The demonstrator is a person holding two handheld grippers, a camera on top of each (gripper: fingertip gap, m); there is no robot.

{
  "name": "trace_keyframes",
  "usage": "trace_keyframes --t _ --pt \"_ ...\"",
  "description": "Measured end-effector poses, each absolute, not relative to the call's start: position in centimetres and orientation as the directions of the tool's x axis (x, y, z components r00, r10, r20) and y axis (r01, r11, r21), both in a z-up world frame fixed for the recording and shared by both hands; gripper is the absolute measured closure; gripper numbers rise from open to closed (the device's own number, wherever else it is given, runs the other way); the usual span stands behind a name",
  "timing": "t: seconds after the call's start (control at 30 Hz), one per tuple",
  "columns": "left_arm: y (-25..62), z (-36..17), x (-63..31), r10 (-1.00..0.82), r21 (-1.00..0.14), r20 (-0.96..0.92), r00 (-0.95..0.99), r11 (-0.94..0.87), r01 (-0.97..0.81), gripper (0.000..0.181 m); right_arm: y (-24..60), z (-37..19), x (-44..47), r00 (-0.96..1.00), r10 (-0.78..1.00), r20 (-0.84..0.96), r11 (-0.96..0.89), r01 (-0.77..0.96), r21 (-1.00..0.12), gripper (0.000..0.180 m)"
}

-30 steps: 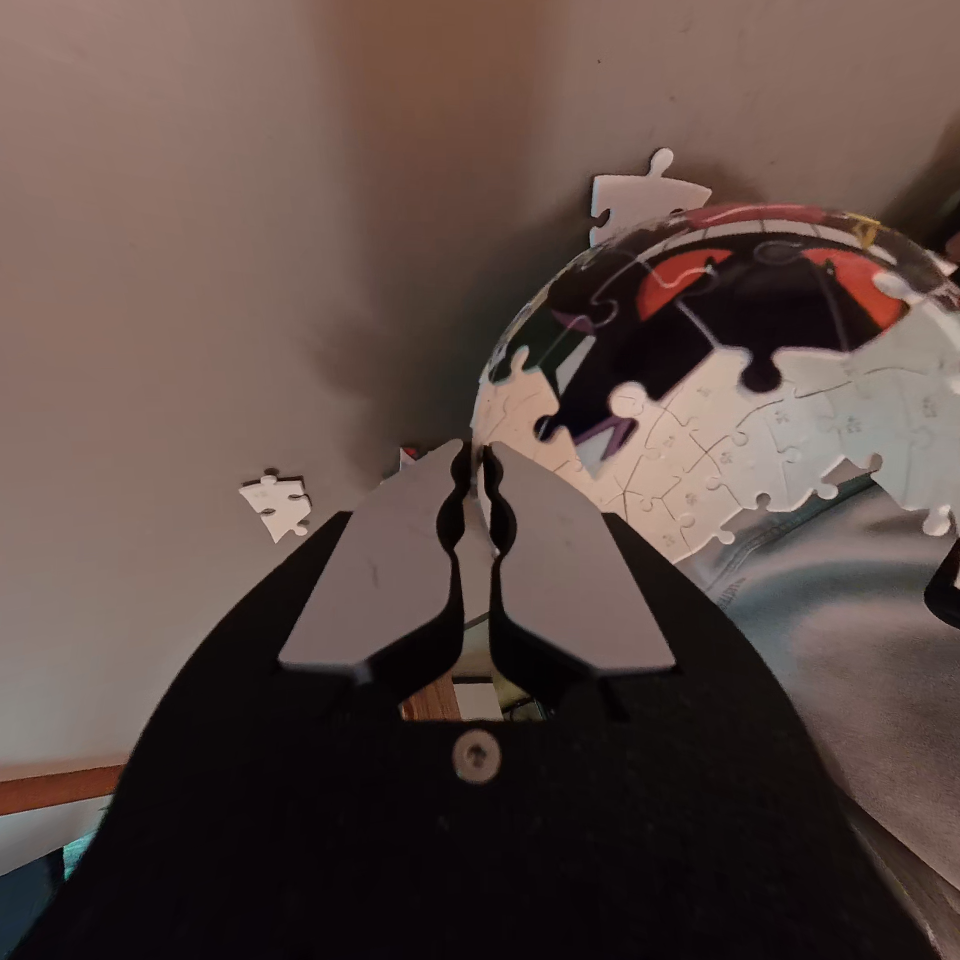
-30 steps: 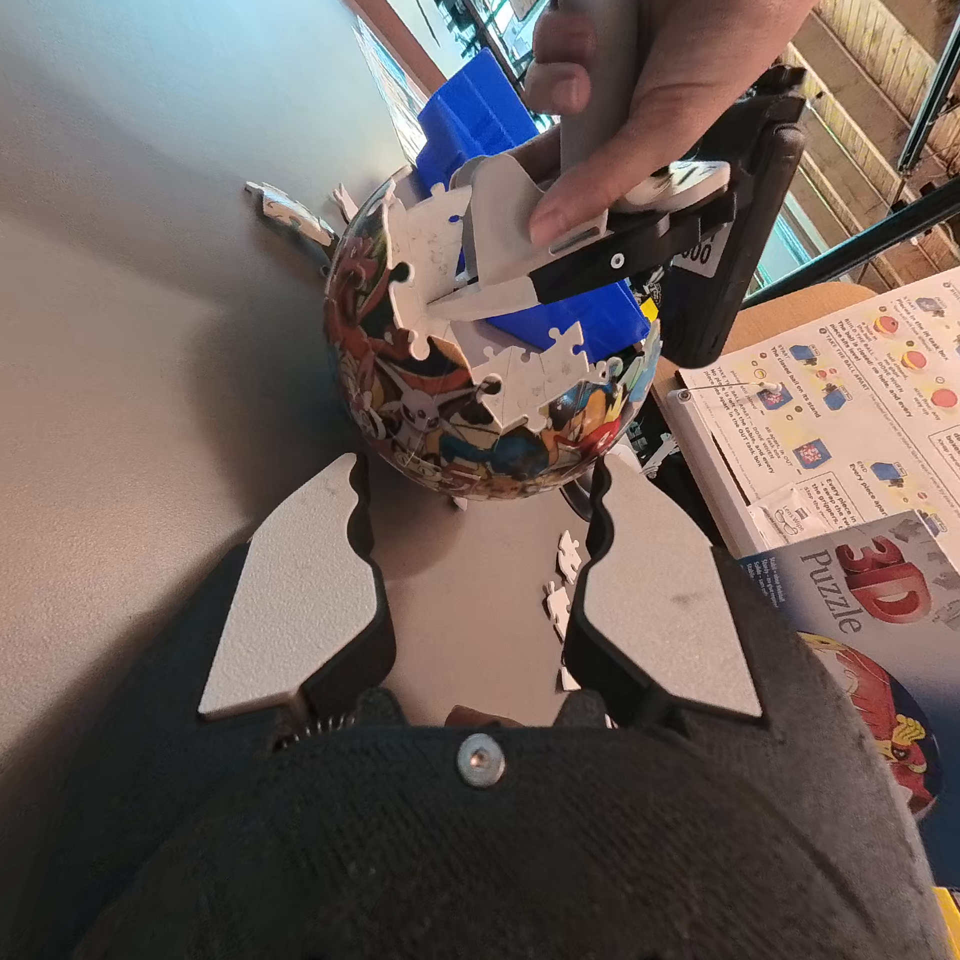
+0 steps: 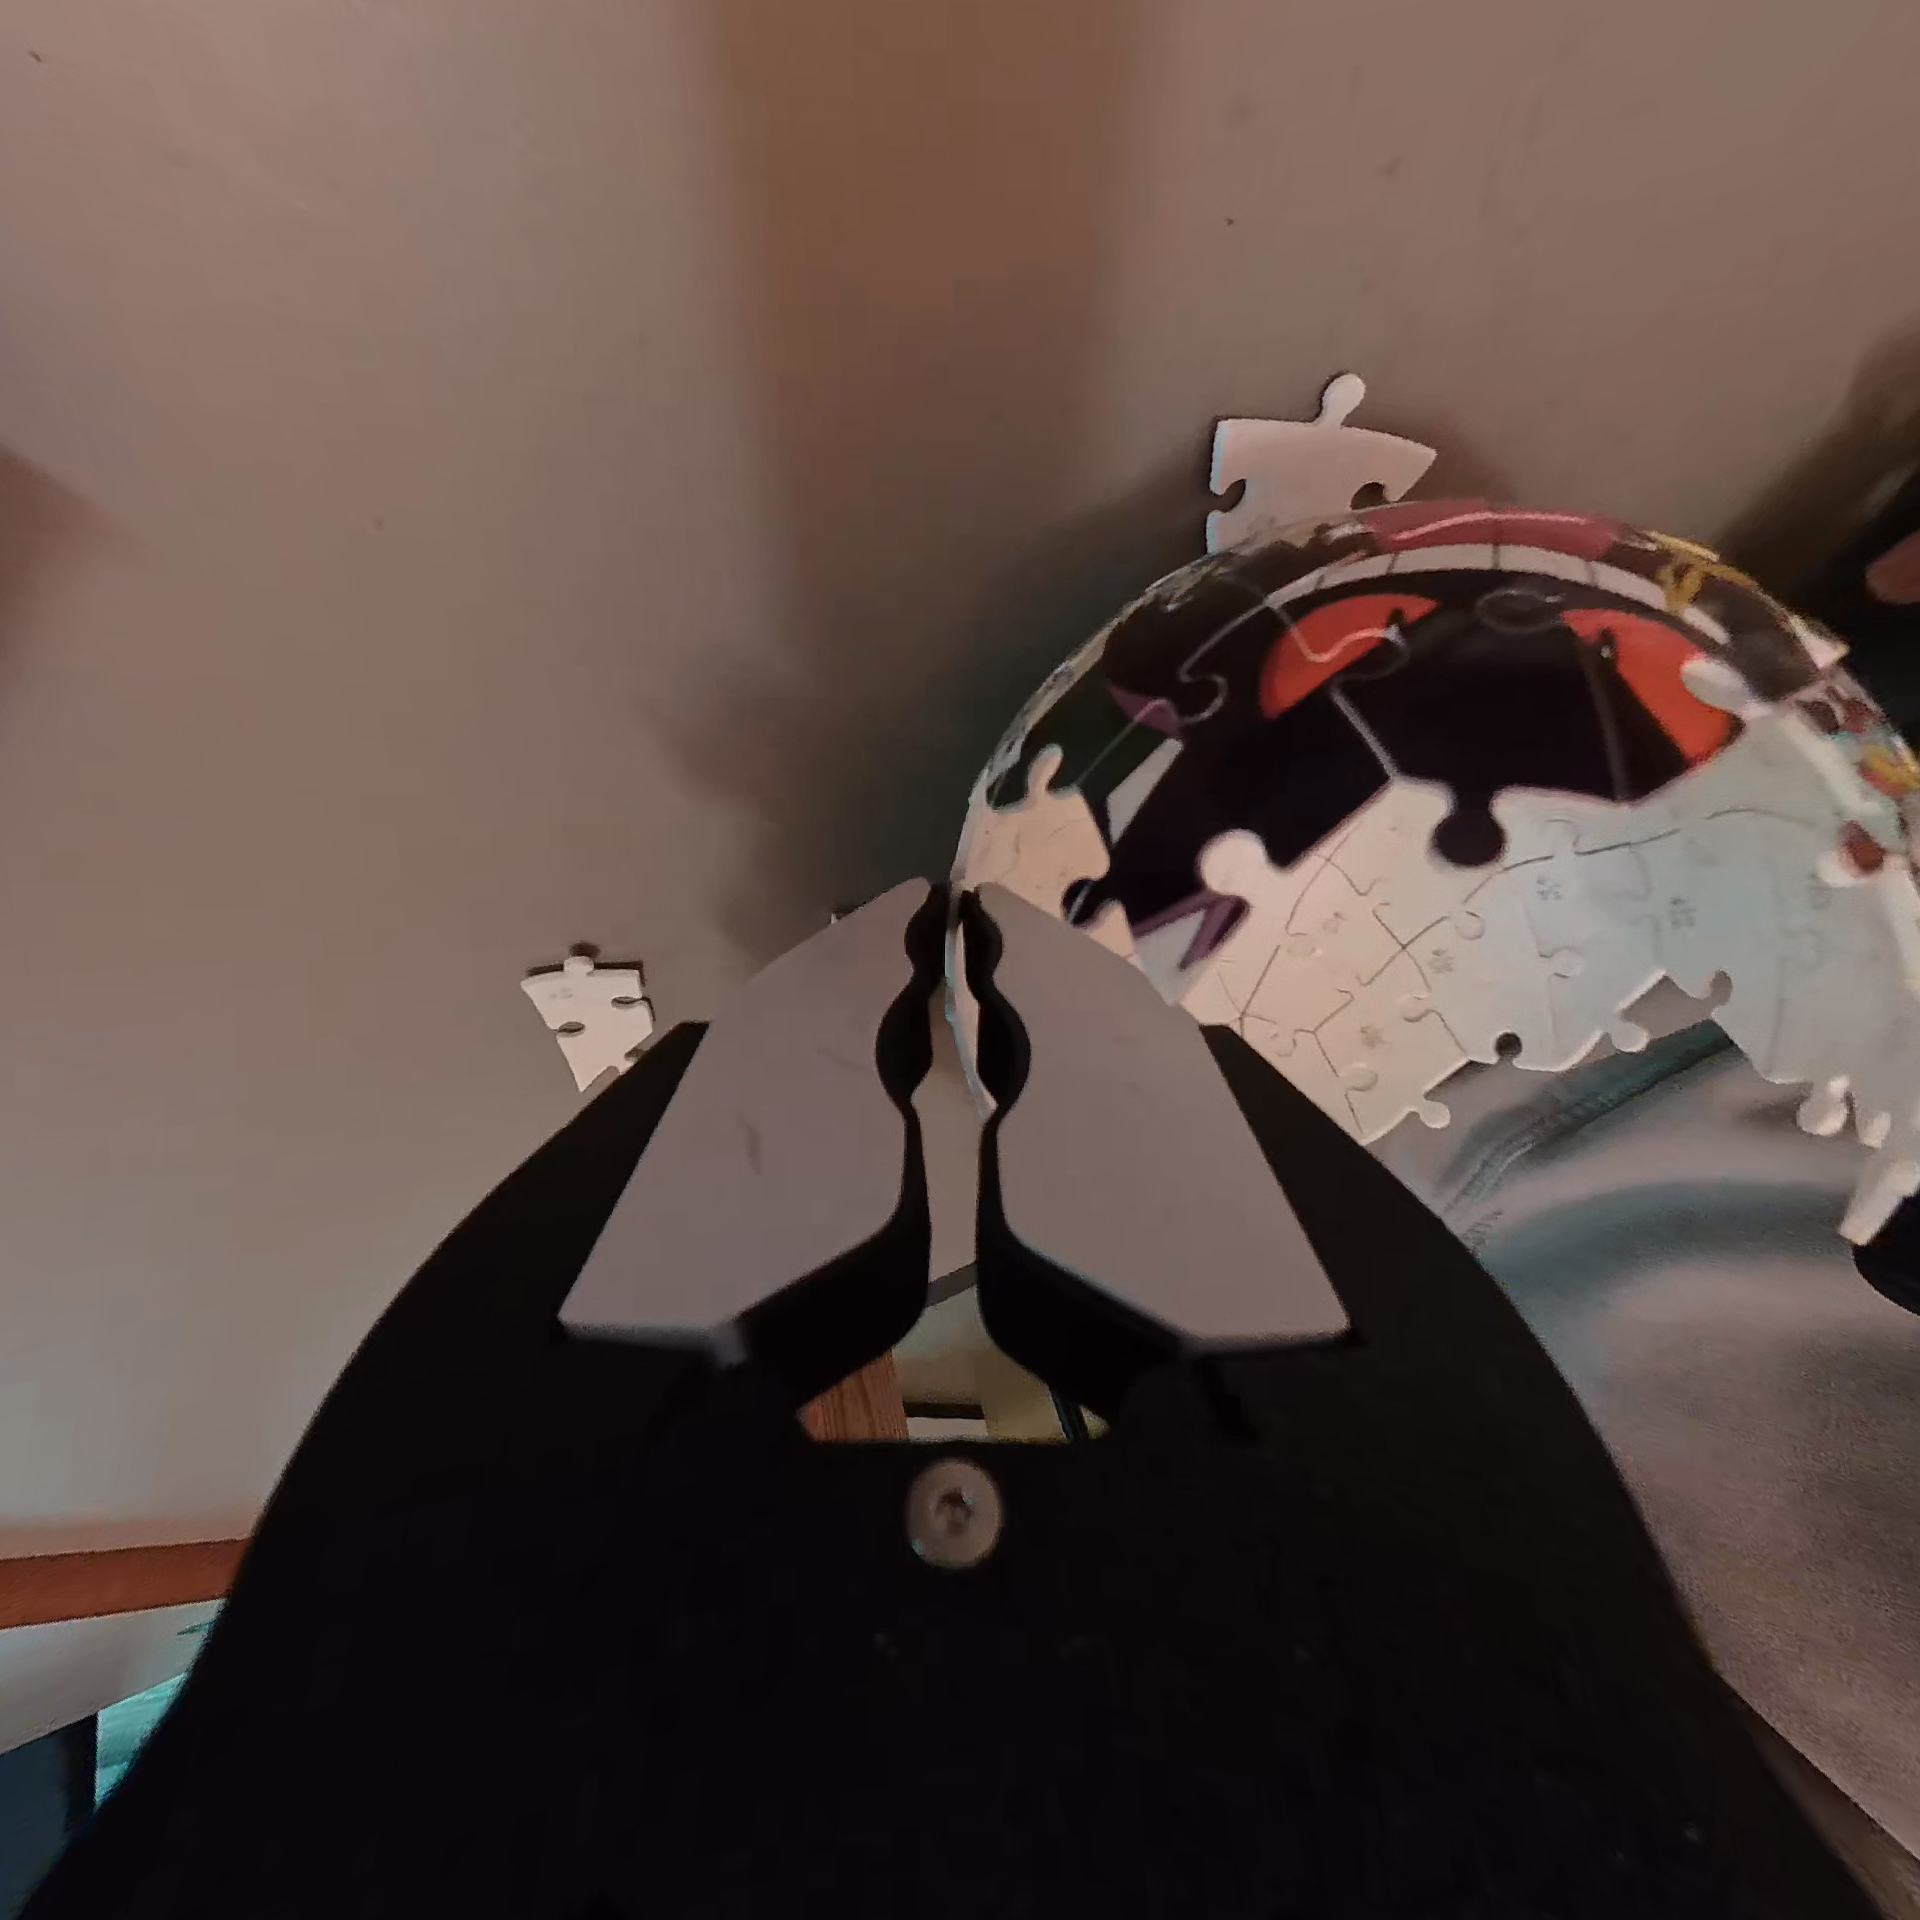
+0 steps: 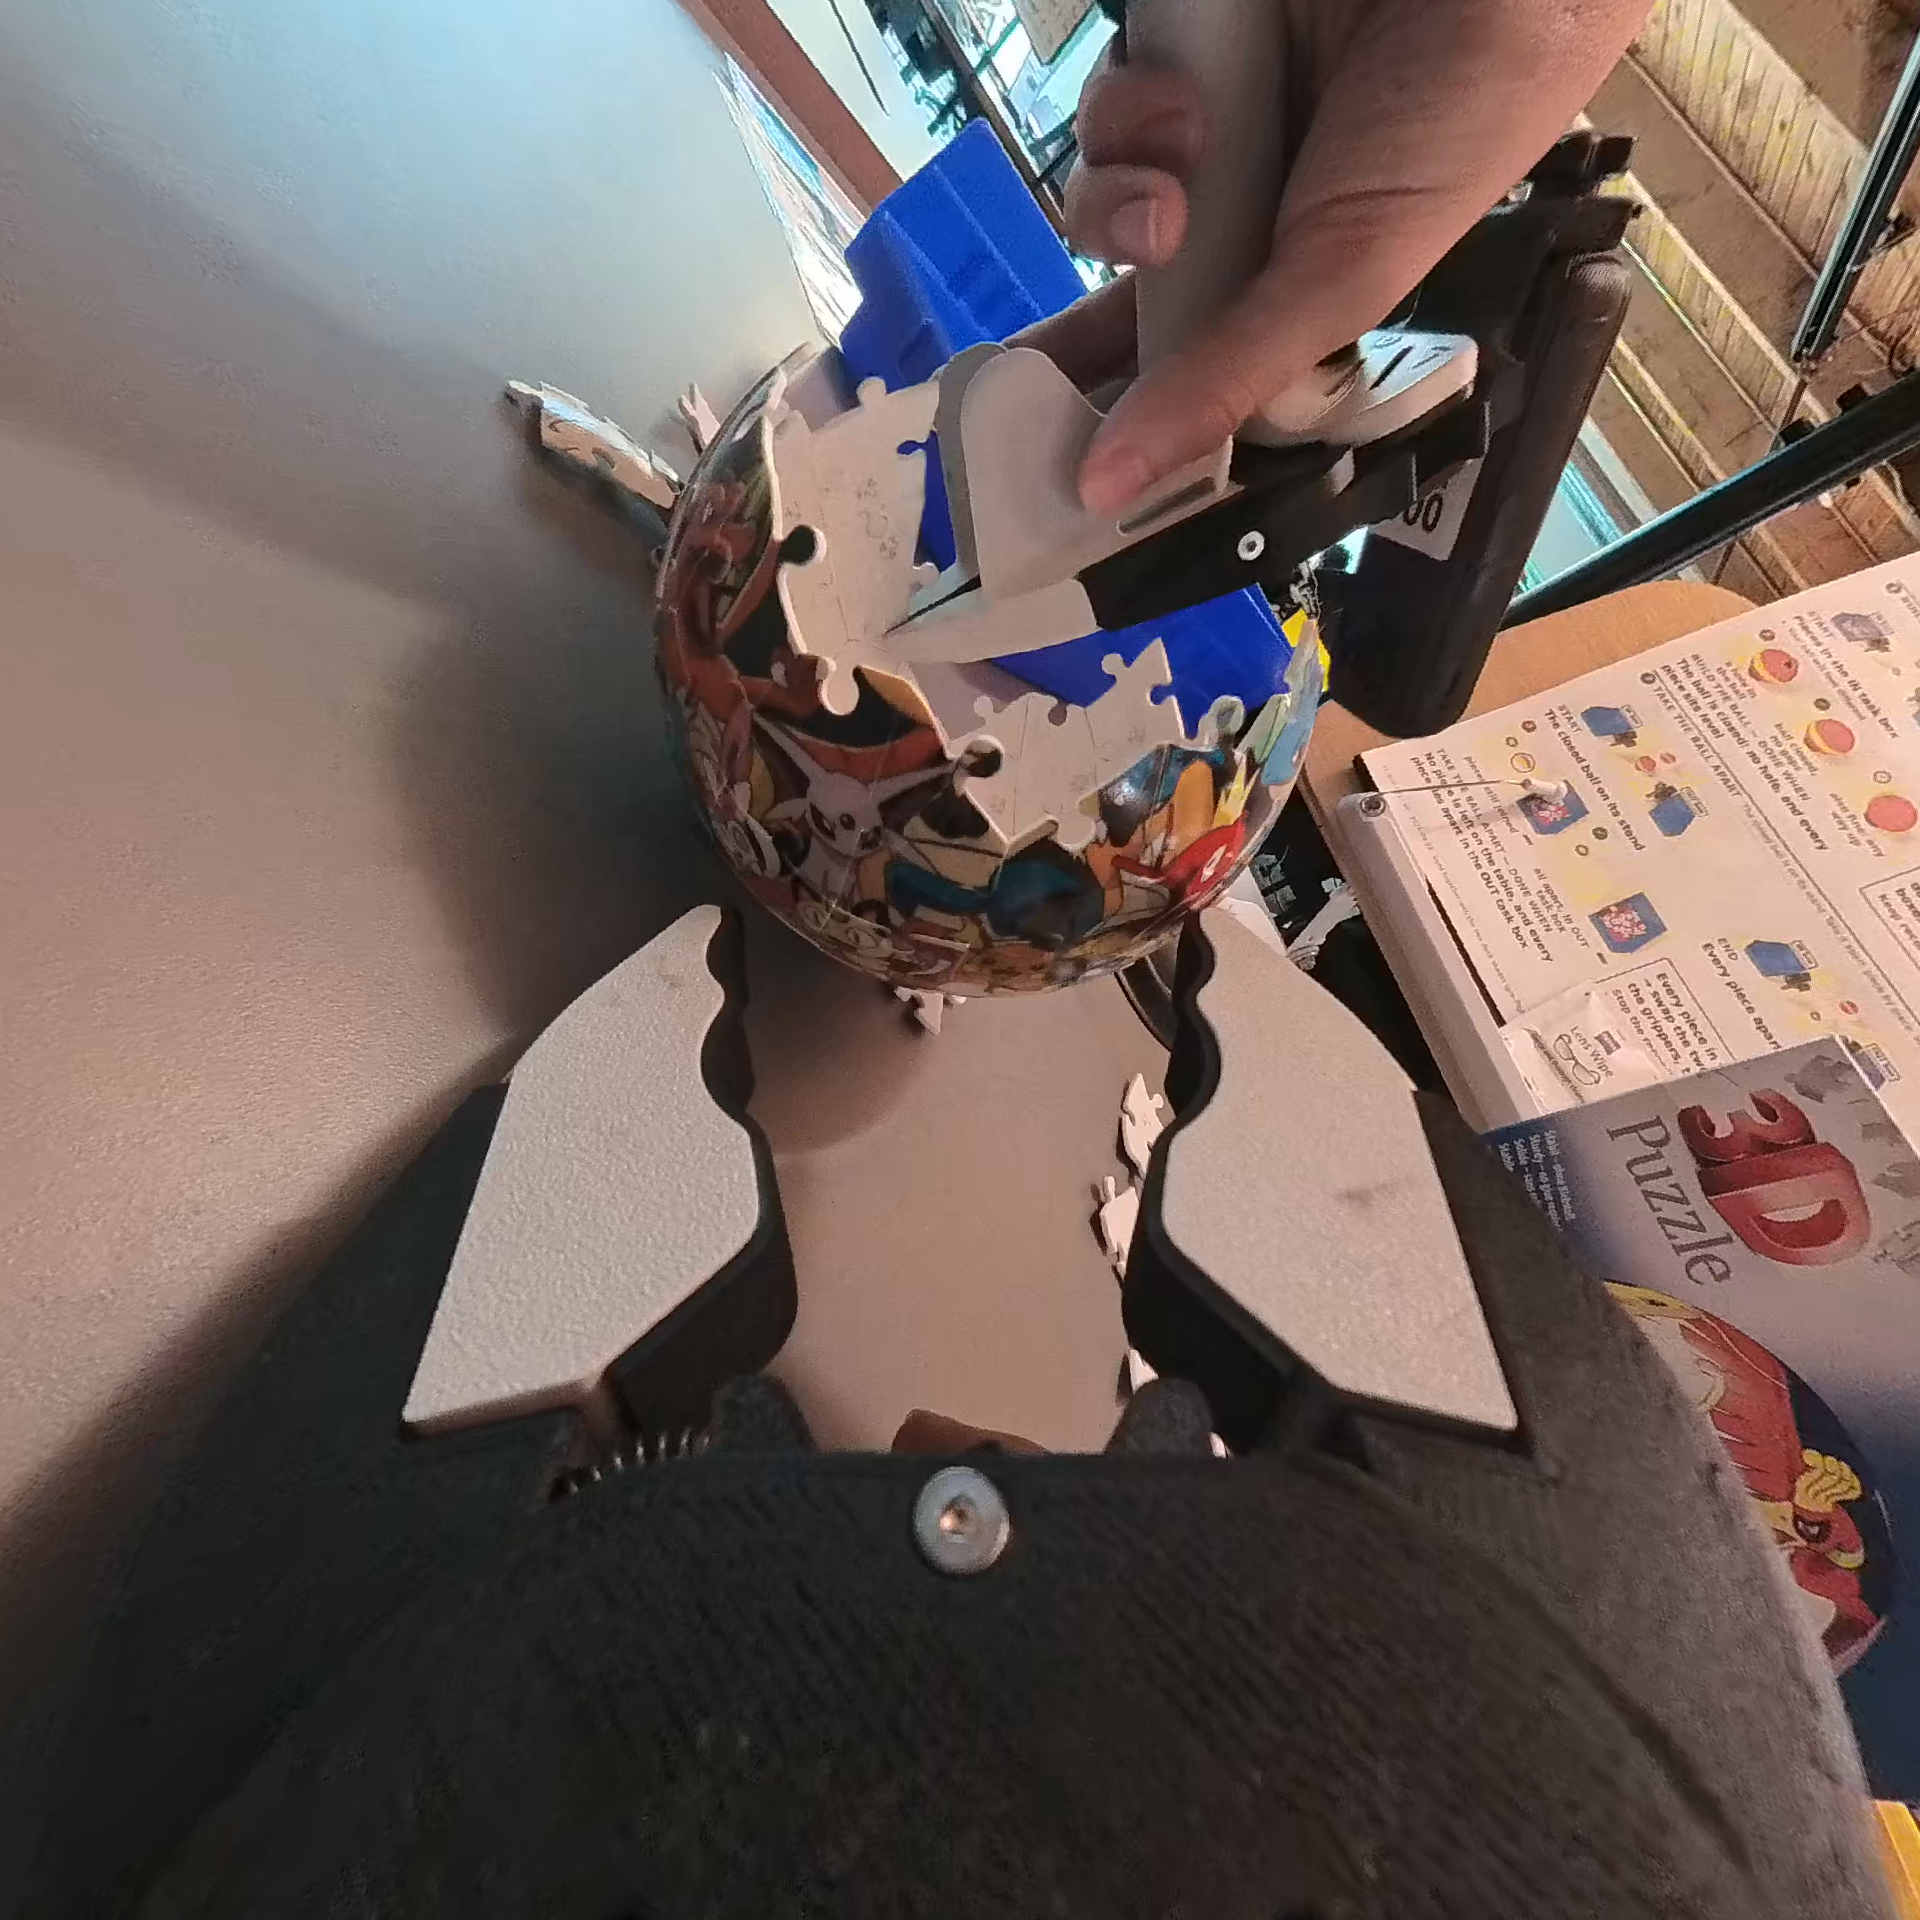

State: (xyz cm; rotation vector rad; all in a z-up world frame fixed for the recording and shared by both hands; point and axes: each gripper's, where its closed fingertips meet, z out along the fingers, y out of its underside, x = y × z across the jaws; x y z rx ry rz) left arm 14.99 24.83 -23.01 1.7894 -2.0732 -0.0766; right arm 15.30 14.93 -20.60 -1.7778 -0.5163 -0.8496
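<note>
**Pinching the shell edge with your left claw, right claw spread below the ball**

Clamping at the tips: your left gripper (image 3: pixel 954 920) has its jaws clenched on the rim of a white-backed piece at the open edge of the puzzle ball (image 3: pixel 1455 862). In the left wrist view the ball sits at 2 o'clock from the tips, touching them. The right wrist view shows the same left gripper (image 4: pixel 899 623) coming in from 2 o'clock, with your hand (image 4: pixel 1278 208) on its handle, tips inside the ball's opening, long axis of the fingers roughly level and pointing to 9 o'clock.

Your right gripper (image 4: pixel 956 935) is released, jaws wide. The puzzle ball (image 4: pixel 935 831) lies at 12 o'clock from it, just beyond the fingertips, near but I can't tell if touching. Left claw is the one on the ball; right is the free one.

Around it:
- loose pieces (image 4: pixel 1127 1174) on the table (image 4: pixel 260 727) between the right fingers, at 1 o'clock
- more loose pieces (image 4: pixel 582 436) past the ball at 11 o'clock
- blue bin (image 4: pixel 966 270) behind the ball at 12 o'clock
- instruction sheet (image 4: pixel 1714 810) and puzzle box (image 4: pixel 1766 1299) at 3 o'clock
</note>
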Motion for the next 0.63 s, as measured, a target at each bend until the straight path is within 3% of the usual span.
trace_keyframes --t 0.27,0.33,0.4,0.53,0.63 --pt "25.1 -22.8 15.0 -0.959 0.276 0.270 -0.087 0.164 -0.947 0.178 15.0 -20.7 15.2 0.651 -0.047 0.758 -0.356 0.698 -0.622 0.104" --pt "24.9 -22.7 15.0 -0.955 0.268 0.288 -0.078 0.159 -0.950 0.165 15.0 -20.7 15.2 0.650 -0.048 0.758 -0.356 0.698 -0.621 0.104" --pt "24.6 -22.4 15.0 -0.948 0.247 0.305 -0.092 0.172 -0.954 0.164 15.1 -20.7 15.2 0.649 -0.049 0.759 -0.356 0.699 -0.621 0.104" --pt "24.3 -20.5 15.6 -0.936 0.145 0.323 -0.137 0.193 -0.970 0.160 15.1 -20.7 15.2 0.646 -0.050 0.762 -0.355 0.702 -0.618 0.104" --pt "26.4 -18.8 15.7 -0.955 0.033 0.212 -0.208 0.219 -0.975 0.160 15.1 -20.6 15.2 0.644 -0.049 0.763 -0.354 0.703 -0.616 0.104"
